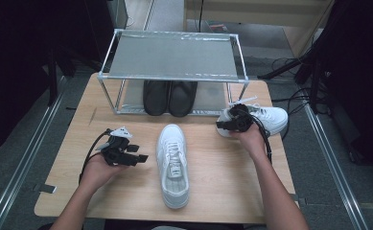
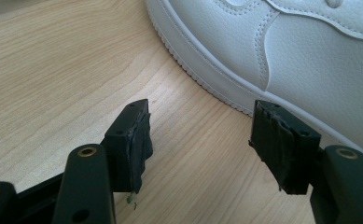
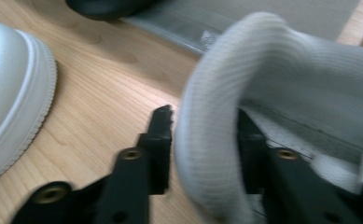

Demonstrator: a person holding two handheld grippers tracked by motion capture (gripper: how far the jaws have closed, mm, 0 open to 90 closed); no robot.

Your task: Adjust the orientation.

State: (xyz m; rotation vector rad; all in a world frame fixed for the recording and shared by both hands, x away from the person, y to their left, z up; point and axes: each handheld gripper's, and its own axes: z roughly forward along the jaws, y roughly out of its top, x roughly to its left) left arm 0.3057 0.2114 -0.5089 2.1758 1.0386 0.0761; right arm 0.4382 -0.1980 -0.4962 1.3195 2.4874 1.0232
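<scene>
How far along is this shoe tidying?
Done: black shoes sit on the rack's lower shelf. In hand: the right gripper straddles the heel collar of one white shoe near the rack. Left: the other white shoe lies mid-table beside the open left gripper.

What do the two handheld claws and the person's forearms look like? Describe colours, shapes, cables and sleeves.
Both claws, left claw and right claw, are black, each with two blocky jaws, dark padded tips and brass-coloured screw holes. A black cable trails from each. The left carries a grey three-cornered plate. The forearms are bare, with no sleeves.
</scene>
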